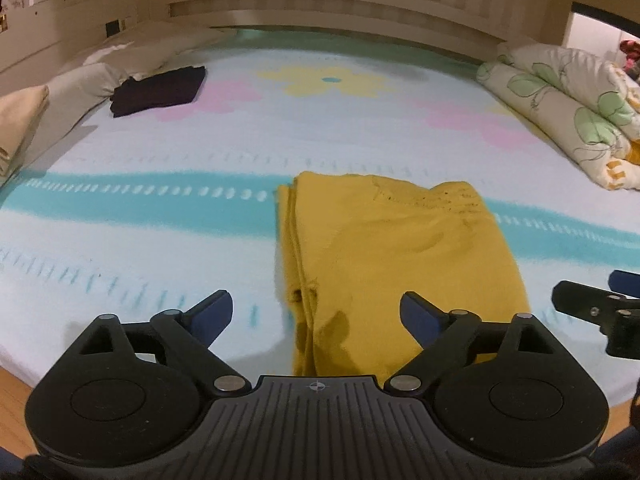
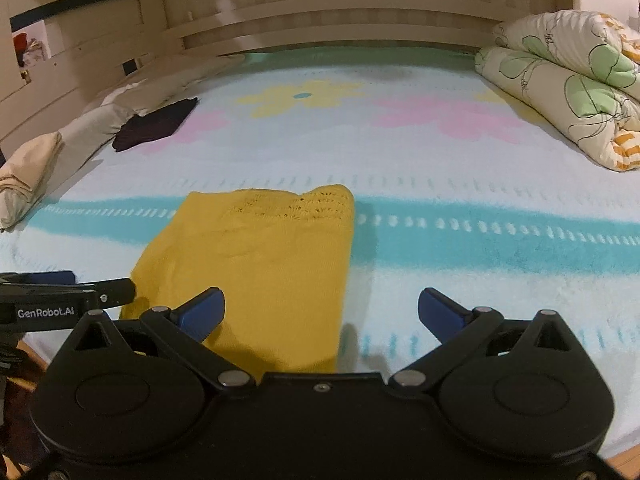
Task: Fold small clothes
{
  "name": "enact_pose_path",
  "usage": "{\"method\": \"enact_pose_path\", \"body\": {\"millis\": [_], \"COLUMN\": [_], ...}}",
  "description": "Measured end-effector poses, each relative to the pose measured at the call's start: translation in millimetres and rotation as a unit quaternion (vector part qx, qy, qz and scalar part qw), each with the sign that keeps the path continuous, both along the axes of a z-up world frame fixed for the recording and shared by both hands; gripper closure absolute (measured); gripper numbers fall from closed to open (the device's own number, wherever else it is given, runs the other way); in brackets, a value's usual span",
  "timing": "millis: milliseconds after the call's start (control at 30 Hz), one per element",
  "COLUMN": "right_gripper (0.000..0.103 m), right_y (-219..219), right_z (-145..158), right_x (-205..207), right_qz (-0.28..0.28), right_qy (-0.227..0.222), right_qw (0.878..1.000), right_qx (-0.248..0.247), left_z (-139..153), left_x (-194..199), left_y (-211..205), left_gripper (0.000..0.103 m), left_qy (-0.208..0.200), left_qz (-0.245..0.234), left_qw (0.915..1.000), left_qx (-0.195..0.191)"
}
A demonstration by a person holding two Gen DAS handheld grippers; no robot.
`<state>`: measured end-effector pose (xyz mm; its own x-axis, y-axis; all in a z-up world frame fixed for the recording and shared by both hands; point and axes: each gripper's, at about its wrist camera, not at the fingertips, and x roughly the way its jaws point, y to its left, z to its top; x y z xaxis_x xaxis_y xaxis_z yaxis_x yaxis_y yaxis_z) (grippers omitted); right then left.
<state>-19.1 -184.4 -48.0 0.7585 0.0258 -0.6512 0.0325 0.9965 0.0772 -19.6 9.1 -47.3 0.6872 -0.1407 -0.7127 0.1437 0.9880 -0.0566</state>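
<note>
Lying folded lengthwise on the bed (image 1: 160,208) near its front edge, the yellow garment (image 1: 392,248) awaits another fold. Left hand-held gripper (image 1: 316,316) and right hand-held gripper (image 2: 322,312) hover spread wide, empty, flanking its near end, likely for pickup.

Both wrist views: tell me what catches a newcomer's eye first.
The mustard-yellow garment stands out, folded on the pastel bedspread near its front edge. Both hand-held grippers, left and right, hang open before it. A dark folded garment lies far left; a floral quilt is rolled far right.
</note>
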Motion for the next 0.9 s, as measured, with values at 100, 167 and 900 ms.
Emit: {"method": "enact_pose_path", "body": {"millis": [100,167,900], "right_gripper": [0.0,0.0,0.0], "right_y": [1,-1,-4], "right_z": [-3,-4,-12], "right_x": [-3,-2,1], "right_qz": [-0.007,-0.011,-0.024], "right_qy": [0.004,0.007,0.034], "right_qw": [1.0,1.0,0.999], "right_qx": [0.002,0.001,0.008], "left_z": [-3,-5,6], "left_x": [2,1,-6], "left_y": [3,2,-5], "left_gripper": [0.012,0.012,0.014], "left_qy": [0.012,0.018,-0.015], "left_qz": [0.006,0.006,0.02], "left_qw": [0.9999,0.9998,0.9992], "left_qx": [0.002,0.003,0.03]}}
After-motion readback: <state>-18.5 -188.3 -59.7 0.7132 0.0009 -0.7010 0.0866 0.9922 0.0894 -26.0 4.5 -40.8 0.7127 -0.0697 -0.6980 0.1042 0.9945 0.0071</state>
